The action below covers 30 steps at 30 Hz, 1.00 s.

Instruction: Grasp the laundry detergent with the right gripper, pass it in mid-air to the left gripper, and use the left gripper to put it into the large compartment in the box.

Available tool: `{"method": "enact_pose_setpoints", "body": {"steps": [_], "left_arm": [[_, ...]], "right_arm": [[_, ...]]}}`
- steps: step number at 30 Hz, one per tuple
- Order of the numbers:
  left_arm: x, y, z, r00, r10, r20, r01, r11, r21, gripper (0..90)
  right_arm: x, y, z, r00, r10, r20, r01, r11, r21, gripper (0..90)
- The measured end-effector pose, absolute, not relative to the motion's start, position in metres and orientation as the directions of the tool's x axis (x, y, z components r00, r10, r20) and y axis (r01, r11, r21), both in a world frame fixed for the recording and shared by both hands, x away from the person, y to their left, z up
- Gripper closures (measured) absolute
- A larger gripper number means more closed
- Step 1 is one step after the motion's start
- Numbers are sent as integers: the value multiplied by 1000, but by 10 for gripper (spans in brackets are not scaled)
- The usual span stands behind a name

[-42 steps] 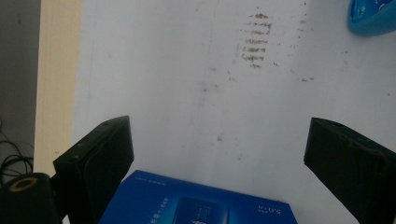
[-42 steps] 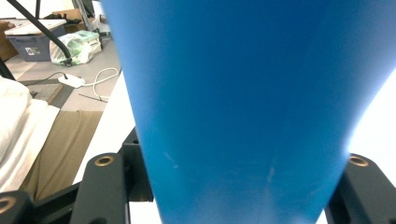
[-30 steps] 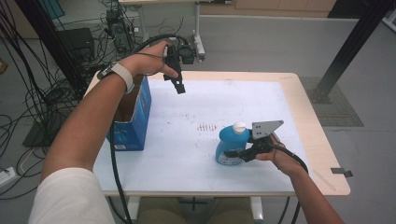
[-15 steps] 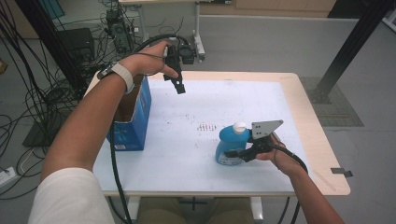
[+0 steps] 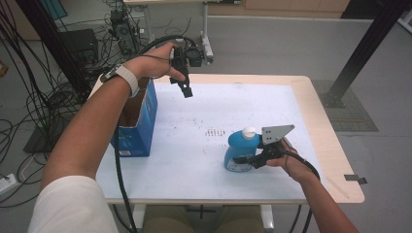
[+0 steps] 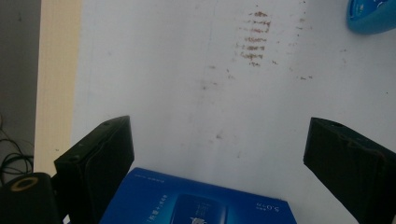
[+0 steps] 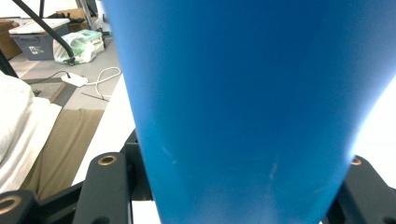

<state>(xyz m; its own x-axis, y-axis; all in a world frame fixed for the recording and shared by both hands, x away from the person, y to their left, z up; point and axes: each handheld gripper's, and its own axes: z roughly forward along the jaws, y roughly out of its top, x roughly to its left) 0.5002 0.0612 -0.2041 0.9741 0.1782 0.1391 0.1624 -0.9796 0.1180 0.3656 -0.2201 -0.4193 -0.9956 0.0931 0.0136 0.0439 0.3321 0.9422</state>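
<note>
Nothing is seen to have shifted over the last second: in the high view both hands and everything on the table [image 5: 311,92] are found exactly where they were a moment before, so the work is judged to be paused rather than advanced.

The blue bottle [image 5: 239,151], topped by a white cap [image 5: 248,131], is stood upright on the white sheet toward the near right part of the table. It is clamped from its right side by the right tool [image 5: 250,160], whose jaws are pressed against the bottle's lower body; in the right gripper view the blue wall [image 7: 243,107] is seen squeezed between the two black jaws. The grip is therefore taken as made, while the lift is not yet begun.

The left tool [image 5: 186,91] is held in the air above the far left part of the table, just beside the open blue box [image 5: 137,127]. Its jaws are spread wide with nothing between them, as the left gripper view shows, with the box's printed face [image 6: 201,200] below them and the stained sheet beyond.

From this layout, the bottle is judged ready to be carried to the box, which stands well apart from it. Since the hold is low on a tall bottle, tipping during the carry is a risk to be watched.
</note>
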Motion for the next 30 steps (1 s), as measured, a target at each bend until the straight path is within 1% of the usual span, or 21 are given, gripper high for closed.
{"method": "enact_pose_setpoints", "body": {"steps": [30], "left_arm": [[499, 61, -203, 973, 180, 144, 163, -979, 121, 91]], "right_arm": [[367, -220, -418, -996, 84, 22, 49, 344, 938, 428]]}}
